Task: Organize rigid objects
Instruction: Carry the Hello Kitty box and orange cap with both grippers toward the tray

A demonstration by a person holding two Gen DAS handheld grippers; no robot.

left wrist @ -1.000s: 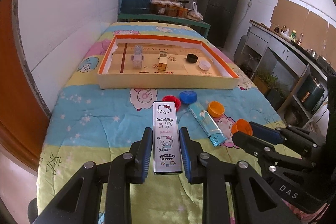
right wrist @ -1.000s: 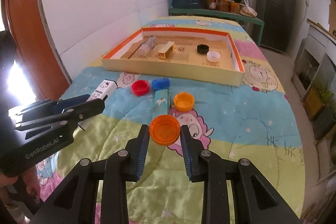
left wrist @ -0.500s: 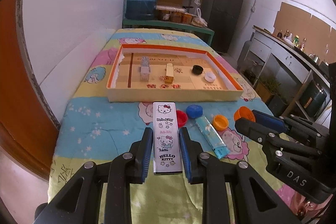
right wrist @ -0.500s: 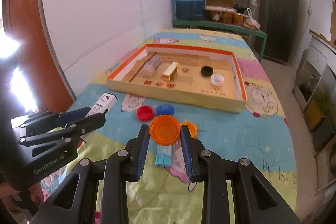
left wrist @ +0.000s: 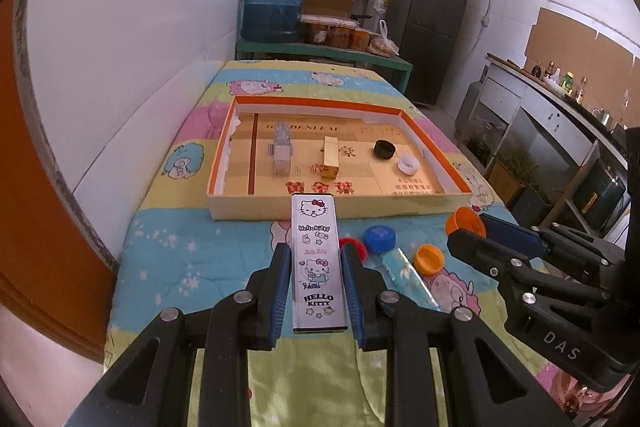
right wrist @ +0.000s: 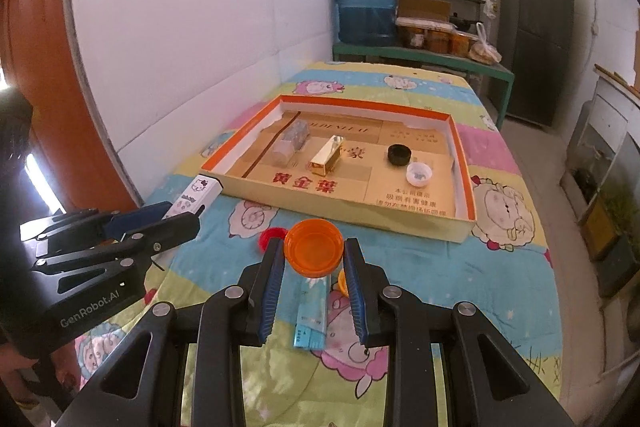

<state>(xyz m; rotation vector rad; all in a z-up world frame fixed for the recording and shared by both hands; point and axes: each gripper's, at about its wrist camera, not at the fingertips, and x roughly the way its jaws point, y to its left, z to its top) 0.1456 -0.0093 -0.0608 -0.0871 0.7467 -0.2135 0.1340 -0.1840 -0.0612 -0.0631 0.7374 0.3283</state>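
Note:
My left gripper (left wrist: pixel 315 267) is shut on a white Hello Kitty box (left wrist: pixel 317 259) and holds it above the quilt, in front of the orange-rimmed cardboard tray (left wrist: pixel 320 213). My right gripper (right wrist: pixel 315 259) is shut on an orange cap (right wrist: pixel 315 247), also lifted; it shows in the left wrist view (left wrist: pixel 464 221). The tray (right wrist: pixel 344 211) holds a clear box (left wrist: pixel 281 151), a gold box (left wrist: pixel 330 157), a black cap (left wrist: pixel 384 149) and a white cap (left wrist: pixel 409 163). A red cap (left wrist: pixel 356 247), a blue cap (left wrist: pixel 379 238), an orange cap (left wrist: pixel 428 259) and a light-blue box (left wrist: pixel 408 281) lie on the quilt.
The quilt-covered table stands against a white wall (left wrist: pixel 140 67) on the left. A green bench with a blue water jug (left wrist: pixel 276 3), shelves and a dark fridge (left wrist: pixel 432 23) stand beyond the far end. A counter (left wrist: pixel 560 107) runs along the right.
Both grippers have risen and moved forward toward the tray, each carrying its object. The Hello Kitty box's far end now reaches the tray's near wall.

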